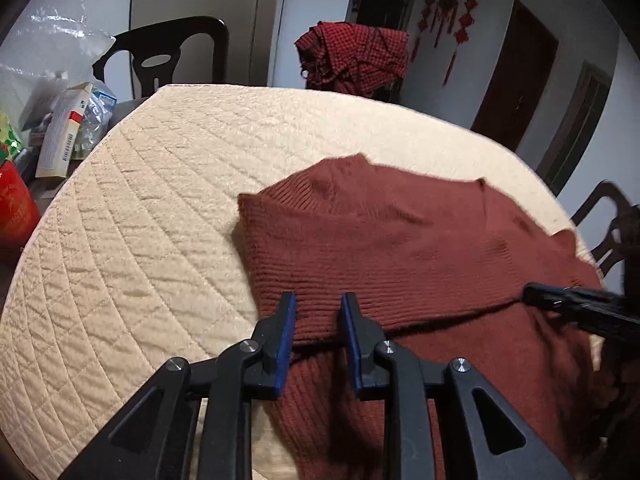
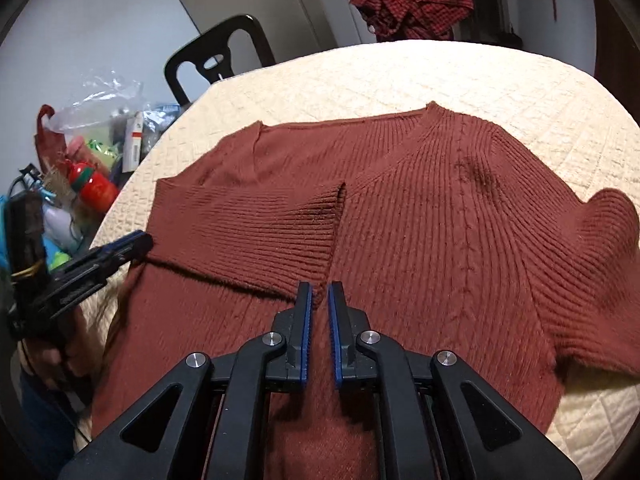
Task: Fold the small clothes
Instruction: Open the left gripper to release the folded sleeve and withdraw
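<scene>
Sweater (image 2: 420,220) is soft, floppy knit: grab folded sleeve cuff (image 2: 320,216). Left gripper (image 1: 318,320) fingers parted, gripping nothing; right gripper (image 2: 319,308) fingers nearly closed, empty.

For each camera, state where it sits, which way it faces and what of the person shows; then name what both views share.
Left wrist: on the left gripper, facing down across the sweater's folded sleeve; right gripper enters at right.
Right wrist: on the right gripper, over the sweater's body; left gripper and a hand at left.
Shared: sweater, quilted table, checked cloth.
</scene>
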A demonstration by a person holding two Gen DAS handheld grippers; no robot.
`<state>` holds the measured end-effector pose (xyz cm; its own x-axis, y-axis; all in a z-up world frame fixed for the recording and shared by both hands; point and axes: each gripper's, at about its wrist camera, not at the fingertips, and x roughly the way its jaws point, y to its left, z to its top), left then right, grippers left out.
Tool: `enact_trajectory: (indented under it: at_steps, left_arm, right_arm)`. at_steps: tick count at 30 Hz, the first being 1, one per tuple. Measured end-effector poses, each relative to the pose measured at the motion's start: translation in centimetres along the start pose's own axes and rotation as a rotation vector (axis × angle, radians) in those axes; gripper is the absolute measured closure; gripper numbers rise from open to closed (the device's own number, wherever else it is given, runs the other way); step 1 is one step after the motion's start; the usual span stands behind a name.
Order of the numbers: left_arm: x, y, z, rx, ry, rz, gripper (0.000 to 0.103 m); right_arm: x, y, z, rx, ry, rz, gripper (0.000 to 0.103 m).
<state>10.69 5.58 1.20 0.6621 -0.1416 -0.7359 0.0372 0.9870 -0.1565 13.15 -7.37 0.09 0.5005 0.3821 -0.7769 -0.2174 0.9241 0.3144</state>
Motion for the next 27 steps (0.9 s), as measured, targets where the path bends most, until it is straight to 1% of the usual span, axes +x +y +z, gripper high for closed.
enact_trajectory:
  at_steps: [2,4,5,6,8,9,12,14,18,22,27]
  left_arm:
    - [-0.6,0.0,0.1,-0.017,0.003,-0.002,0.078]
    - [-1.6,-0.2,-0.1,-0.027,-0.008,-0.014,0.077]
    - [-2.1,-0.4,-0.3,-0.028,-0.011,-0.018,0.077]
    - [-2.5,-0.5,-0.6,-0.029,-0.011,-0.023,0.075]
    - [-3.2,-1.0,-1.3,-0.027,-0.008,-0.023,0.069]
    - [-3.5,-1.4,-1.7,-0.021,-0.004,-0.019,0.068]
    - [-4.3,-2.5,-2.7,-0.004,0.001,-0.012,0.066]
    - [-4.8,-3.3,-3.4,0.01,-0.003,-0.004,0.061]
    - [-5.4,-4.5,-4.2,0.021,-0.005,0.004,0.06]
    - [-5.9,-5.5,-4.6,0.036,-0.012,0.004,0.055]
    - [-6.1,-6.6,-4.8,0.055,-0.012,-0.002,0.054]
  right_arm:
    - [-0.6,0.0,-0.3,0.01,0.0,0.0,0.095]
    - [-1.5,0.2,-1.0,-0.007,-0.014,0.001,0.095]
    - [-2.0,0.2,-1.4,-0.014,-0.021,-0.001,0.092]
    - [-2.5,0.2,-1.8,-0.017,-0.03,-0.003,0.085]
    - [-3.4,0.2,-2.7,-0.013,-0.047,-0.002,0.079]
    - [-3.6,0.2,-3.0,-0.01,-0.049,0.0,0.077]
    - [-4.6,0.1,-4.1,-0.008,-0.062,-0.008,0.076]
    - [-5.1,0.3,-4.8,-0.022,-0.069,-0.022,0.076]
    - [-6.0,-0.1,-6.2,-0.017,-0.071,-0.02,0.07]
    - [-6.7,-0.4,-7.0,-0.015,-0.072,-0.024,0.07]
    - [-7.4,-0.6,-7.5,0.002,-0.086,-0.028,0.07]
